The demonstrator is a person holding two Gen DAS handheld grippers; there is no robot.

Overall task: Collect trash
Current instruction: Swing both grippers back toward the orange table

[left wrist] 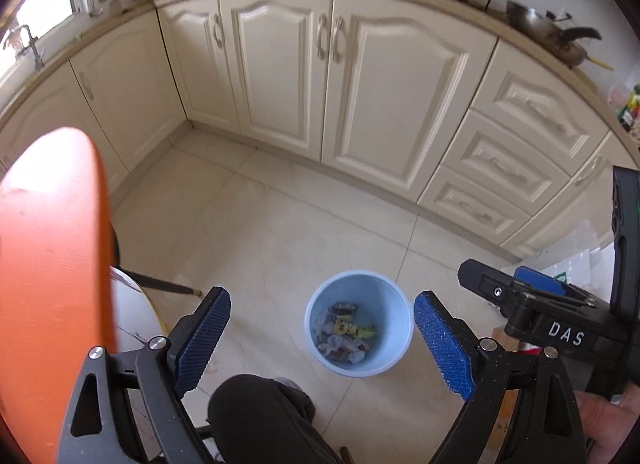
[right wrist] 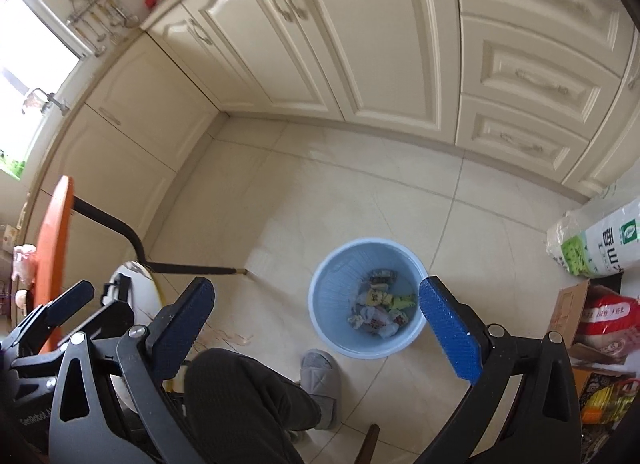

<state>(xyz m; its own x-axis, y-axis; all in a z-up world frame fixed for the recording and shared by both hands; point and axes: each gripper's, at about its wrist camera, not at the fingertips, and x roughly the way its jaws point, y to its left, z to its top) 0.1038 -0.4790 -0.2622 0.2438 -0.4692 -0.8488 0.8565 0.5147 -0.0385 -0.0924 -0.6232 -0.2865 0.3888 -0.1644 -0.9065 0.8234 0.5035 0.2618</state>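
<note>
A light blue waste bin stands on the tiled floor, and several crumpled wrappers lie at its bottom. My left gripper hangs high above the bin, open, with nothing between its blue pads. In the right wrist view the same bin and its wrappers lie below my right gripper, which is also open and empty. The two grippers are side by side; the right one shows at the right edge of the left wrist view.
An orange chair back rises at the left, with a black leg reaching towards the bin. The person's dark trouser leg and grey slipper are near the bin. Cream cabinets line the far side. Sacks and boxes fill the right.
</note>
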